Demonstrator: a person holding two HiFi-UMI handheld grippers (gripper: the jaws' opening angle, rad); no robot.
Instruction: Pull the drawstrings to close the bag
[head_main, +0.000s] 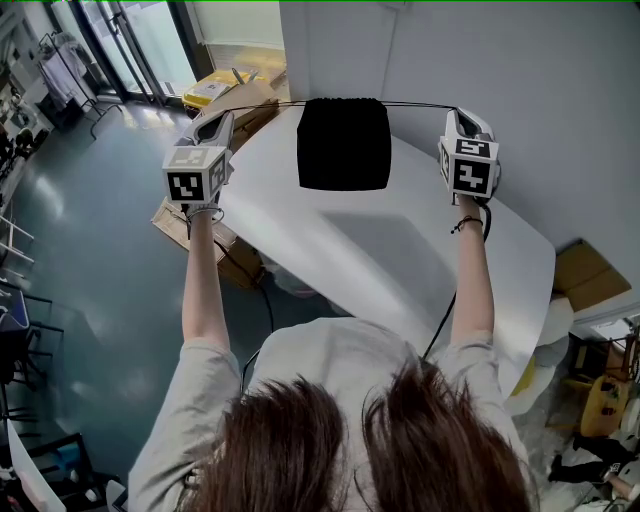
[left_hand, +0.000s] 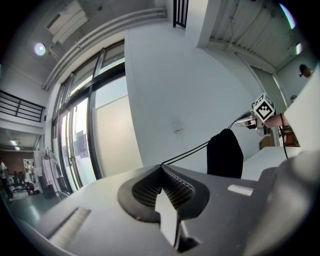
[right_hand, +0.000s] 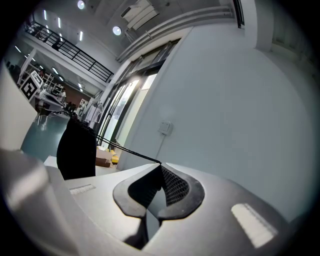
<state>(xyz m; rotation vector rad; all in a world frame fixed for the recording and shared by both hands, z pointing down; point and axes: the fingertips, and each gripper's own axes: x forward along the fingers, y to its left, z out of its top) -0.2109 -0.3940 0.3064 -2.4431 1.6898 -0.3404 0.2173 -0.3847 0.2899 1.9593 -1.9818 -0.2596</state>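
Both claws were held out at arm's length above the white worktop (head_main: 420, 270). The left claw (head_main: 222, 122) was clamped tight on the left drawstring (head_main: 262, 106). In the left gripper view its ribbed pads (left_hand: 175, 186) met, with the thin black cord (left_hand: 192, 149) pinched at their tip. The right claw (head_main: 455, 113) was closed in the same way on the right drawstring (head_main: 420, 104). In the right gripper view its pads (right_hand: 172, 187) were pressed together on the cord (right_hand: 125, 149) where it entered.

Both cords ran taut and nearly level from each claw towards the other. The black bag (head_main: 344, 145) hung from them between the two claws, to the right of the left claw and to the left of the right claw, roughly midway. Its top edge was puckered along the cord. Its shadow lay on the worktop nearer the person. No view showed whether its bottom touched the worktop.

Cardboard boxes (head_main: 180, 225) stood on the floor (head_main: 90, 260) below the left claw, beside the worktop's edge. A plain wall (head_main: 560, 100) stood beyond the right claw.
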